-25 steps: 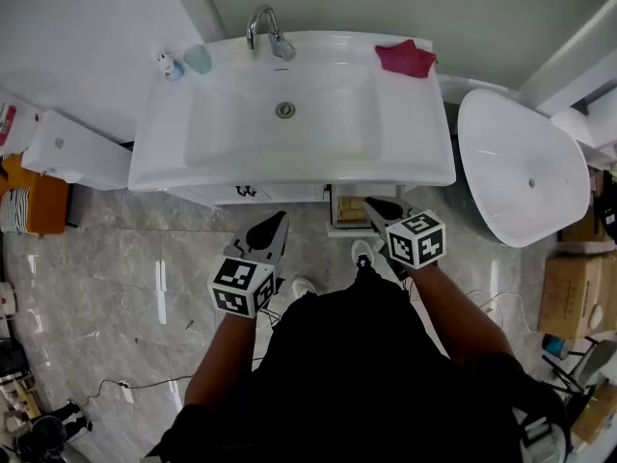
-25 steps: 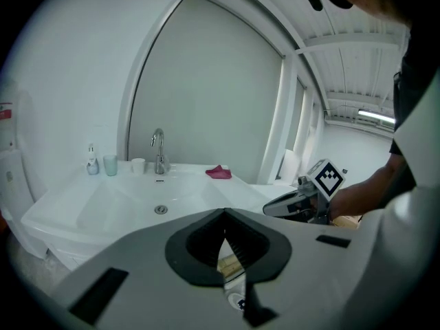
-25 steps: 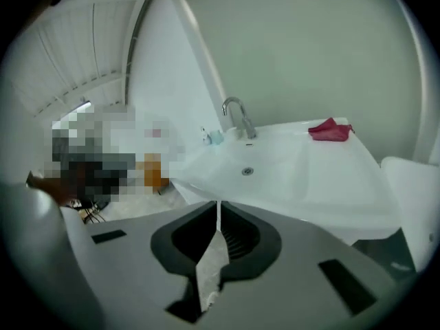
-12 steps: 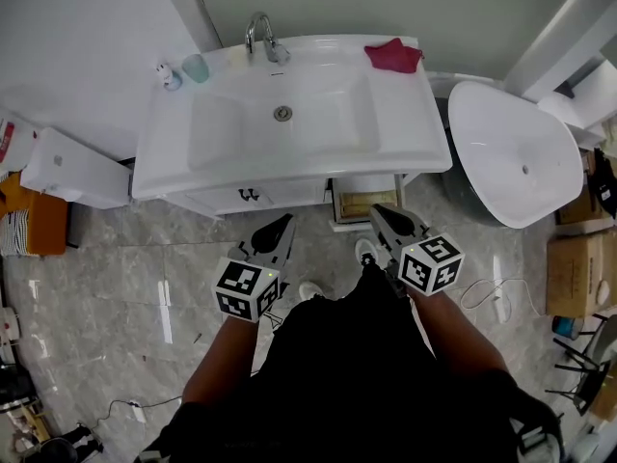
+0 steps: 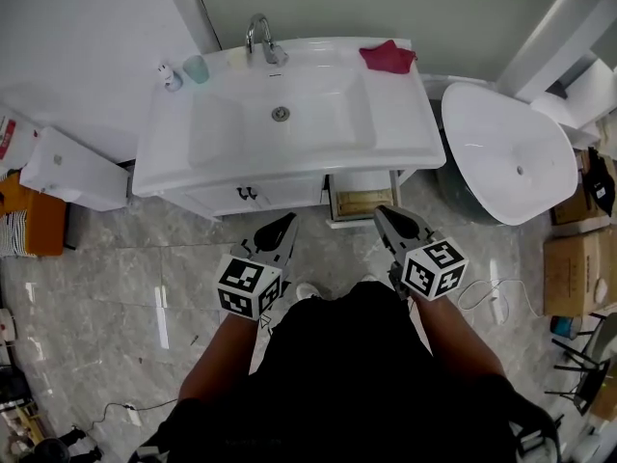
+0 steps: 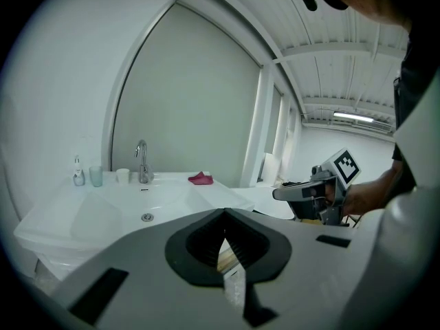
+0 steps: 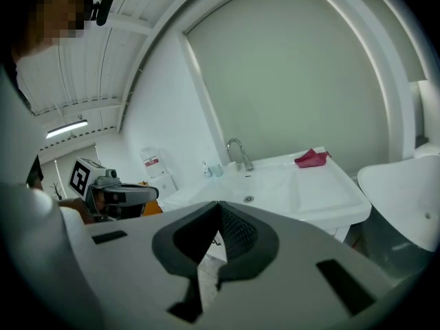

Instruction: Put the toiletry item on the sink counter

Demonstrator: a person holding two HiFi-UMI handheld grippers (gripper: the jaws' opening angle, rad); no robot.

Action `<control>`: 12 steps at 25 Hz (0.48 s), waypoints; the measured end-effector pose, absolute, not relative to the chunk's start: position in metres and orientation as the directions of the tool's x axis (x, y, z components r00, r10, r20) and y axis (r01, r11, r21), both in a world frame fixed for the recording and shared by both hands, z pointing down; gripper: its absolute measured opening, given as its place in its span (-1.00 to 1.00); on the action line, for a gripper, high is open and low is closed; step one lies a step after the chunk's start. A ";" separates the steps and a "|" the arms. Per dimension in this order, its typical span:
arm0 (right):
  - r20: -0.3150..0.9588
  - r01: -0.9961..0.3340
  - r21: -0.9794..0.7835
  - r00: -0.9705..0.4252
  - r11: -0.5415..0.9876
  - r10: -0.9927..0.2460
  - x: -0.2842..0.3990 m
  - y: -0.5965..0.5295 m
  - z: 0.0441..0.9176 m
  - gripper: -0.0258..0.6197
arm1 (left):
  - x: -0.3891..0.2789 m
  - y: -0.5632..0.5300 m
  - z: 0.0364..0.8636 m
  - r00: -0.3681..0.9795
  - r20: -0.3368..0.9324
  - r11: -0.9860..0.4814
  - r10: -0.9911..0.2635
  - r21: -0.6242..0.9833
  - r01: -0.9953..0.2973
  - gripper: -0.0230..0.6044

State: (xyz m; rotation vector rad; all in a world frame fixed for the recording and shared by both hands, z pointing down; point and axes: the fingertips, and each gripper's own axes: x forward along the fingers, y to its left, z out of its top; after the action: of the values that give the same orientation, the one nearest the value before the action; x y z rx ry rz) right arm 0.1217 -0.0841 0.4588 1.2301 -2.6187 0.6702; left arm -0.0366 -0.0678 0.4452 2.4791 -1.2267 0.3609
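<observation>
Grey marbled floor tiles (image 5: 116,278) run up to a white sink counter (image 5: 405,133) set against a pale wall. At its back edge stands a chrome faucet (image 5: 260,37), and a crumpled red cloth (image 5: 388,56) lies in the back right corner. The toiletry item, a small white bottle (image 5: 170,75), stands upright in the back left corner, just beside a teal cup (image 5: 196,68). Under the counter's right half a drawer (image 5: 359,203) is pulled open, with something tan inside that is too small to make out. A white oval basin (image 5: 511,167) sits to the right of the counter.

The person stands in front of the counter, both tools held low over the floor and pointing toward the cabinet. The left gripper (image 5: 287,220) is clenched, its jaw tips meeting with nothing between them. The right gripper (image 5: 382,211), near the open drawer, is likewise closed tight and empty.
</observation>
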 end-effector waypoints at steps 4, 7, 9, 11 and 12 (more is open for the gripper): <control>0.316 -0.738 -0.310 -0.674 0.599 -0.667 0.128 -0.080 0.452 -0.91 | -0.027 -0.057 0.442 0.576 0.372 -0.547 -0.728 0.191 -0.815 -0.91; 0.315 -0.721 -0.307 -0.693 0.622 -0.648 0.137 -0.077 0.450 -0.91 | -0.019 -0.052 0.439 0.550 0.372 -0.516 -0.748 0.195 -0.834 -0.91; 0.318 -0.708 -0.305 -0.706 0.638 -0.632 0.146 -0.072 0.449 -0.91 | -0.009 -0.047 0.438 0.538 0.373 -0.499 -0.756 0.204 -0.842 -0.91; 0.319 -0.693 -0.293 -0.720 0.658 -0.616 0.155 -0.065 0.447 -0.91 | 0.005 -0.040 0.437 0.533 0.372 -0.492 -0.760 0.206 -0.846 -0.91; 0.318 -0.686 -0.288 -0.726 0.668 -0.609 0.160 -0.062 0.446 -0.91 | 0.012 -0.037 0.437 0.530 0.372 -0.490 -0.762 0.205 -0.847 -0.91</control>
State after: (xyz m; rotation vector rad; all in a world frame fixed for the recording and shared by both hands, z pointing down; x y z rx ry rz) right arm 0.1601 -0.0619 0.4461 1.0561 -2.6872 0.5827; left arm 0.0120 -0.0373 0.4367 2.4110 -1.3263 0.3280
